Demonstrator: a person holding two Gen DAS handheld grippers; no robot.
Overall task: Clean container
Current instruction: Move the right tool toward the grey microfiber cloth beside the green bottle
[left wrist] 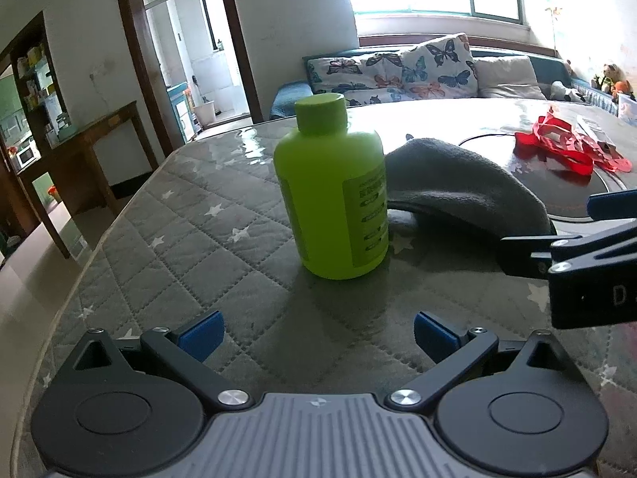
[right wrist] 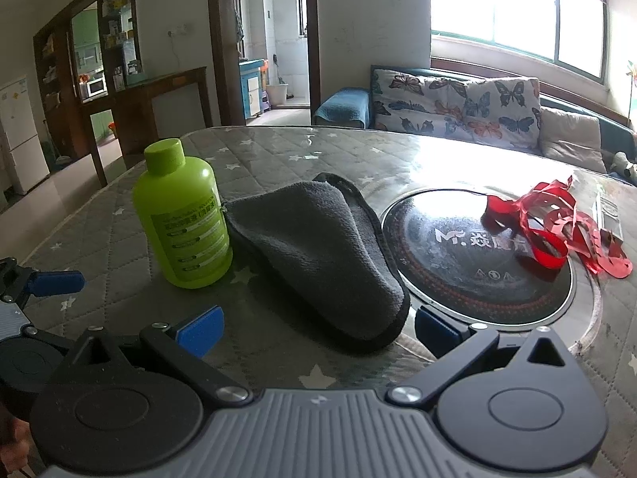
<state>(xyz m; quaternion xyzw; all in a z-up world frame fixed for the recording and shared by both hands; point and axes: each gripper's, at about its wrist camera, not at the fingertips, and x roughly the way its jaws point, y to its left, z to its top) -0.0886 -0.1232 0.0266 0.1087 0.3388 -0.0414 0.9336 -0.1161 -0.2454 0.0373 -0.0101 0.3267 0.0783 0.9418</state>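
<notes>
Nearest the left wrist camera, the left gripper [left wrist: 318,334] sits low over a grey quilted table cover [left wrist: 191,239], level and pointing forward, its two blue-padded fingers spread wide apart and holding nothing. Straight ahead of it, just beyond the gap between the fingers, a lime-green plastic bottle [left wrist: 332,187] stands upright on the cover. It has a wide screw cap of the same green, closed, and a green label with pale printed lines too small to read.

The right gripper [right wrist: 318,332] is also low and level, its blue pads equally wide apart and empty. A folded dark grey cloth [right wrist: 318,247] lies directly in front of it, its near edge reaching in between the fingertips; whether it touches them is unclear. The bottle stands ahead and to the left of this gripper, just beside the cloth's left edge.

Farther ahead and to the right, a round black cooktop [right wrist: 477,255] is set into the table, with curled red ribbon [right wrist: 557,231] lying on its far right side. Beyond the table is a sofa with butterfly cushions [right wrist: 458,103].
</notes>
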